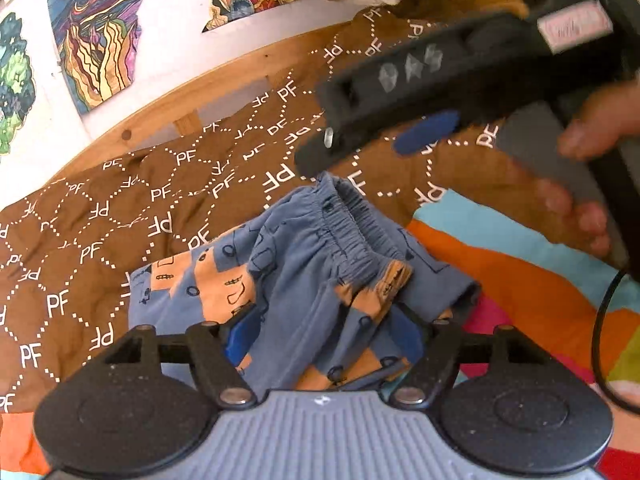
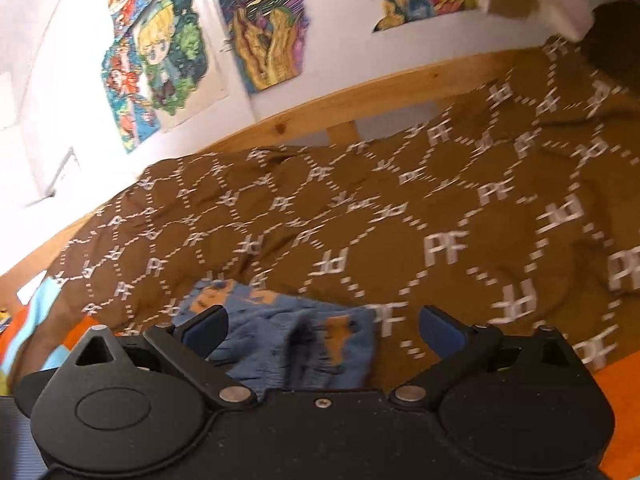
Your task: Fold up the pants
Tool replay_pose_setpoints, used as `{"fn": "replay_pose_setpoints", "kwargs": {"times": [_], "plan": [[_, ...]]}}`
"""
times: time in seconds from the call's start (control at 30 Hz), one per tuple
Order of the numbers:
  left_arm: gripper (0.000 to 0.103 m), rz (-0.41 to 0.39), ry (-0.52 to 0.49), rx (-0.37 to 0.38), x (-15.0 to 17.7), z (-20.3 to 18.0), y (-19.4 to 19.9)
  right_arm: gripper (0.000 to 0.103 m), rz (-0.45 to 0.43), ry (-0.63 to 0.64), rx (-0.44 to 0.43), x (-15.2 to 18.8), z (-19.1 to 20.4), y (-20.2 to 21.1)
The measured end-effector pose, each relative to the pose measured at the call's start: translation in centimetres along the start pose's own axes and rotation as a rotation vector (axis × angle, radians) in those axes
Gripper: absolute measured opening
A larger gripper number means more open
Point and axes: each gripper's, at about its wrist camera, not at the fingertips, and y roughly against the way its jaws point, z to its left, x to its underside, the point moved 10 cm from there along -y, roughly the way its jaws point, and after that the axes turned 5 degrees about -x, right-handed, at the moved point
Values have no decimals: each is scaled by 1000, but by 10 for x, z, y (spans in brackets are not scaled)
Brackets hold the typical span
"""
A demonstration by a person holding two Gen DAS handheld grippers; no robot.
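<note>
currently, the pants (image 1: 304, 272), blue with orange patches and dark line drawings, lie bunched on a brown blanket (image 1: 120, 216) printed with white "pf" letters and dotted hexagons. the elastic waistband (image 1: 352, 232) is gathered and points away from the left wrist camera.

left gripper (image 1: 324, 344): fabric fills the gap between its blue fingers (image 1: 240, 340); the cloth hides the fingertips, so it cannot be told whether the jaws grip it.

right gripper (image 2: 324, 324): jaws set wide, blue pads (image 2: 440, 328) well apart, nothing clamped. a fold of the pants lies below and between them. in the left wrist view the right gripper (image 1: 356, 144) hovers just above the waistband, held by a hand (image 1: 588, 160).

a striped cover (image 1: 520, 264) in orange, light blue and pink lies beside the blanket. a wooden frame (image 2: 320, 108) borders the far side. colourful posters (image 2: 168, 60) hang on the white wall.
</note>
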Motion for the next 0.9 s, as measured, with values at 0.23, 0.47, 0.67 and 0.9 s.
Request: {"fn": "replay_pose_setpoints", "kwargs": {"times": [0.23,0.47,0.67,0.9], "plan": [[34,24,28,63,0,0,-4,50,61,-6,-21,17,11,-22],[7,23,95,104,-5,6,4,11,74,1,7,20,7,-22],[8,-19,100,148,-15,4,22,11,53,31,8,-1,17,-1],[37,39,159,260,4,-3,9,22,229,191,168,39,0,-16]]}}
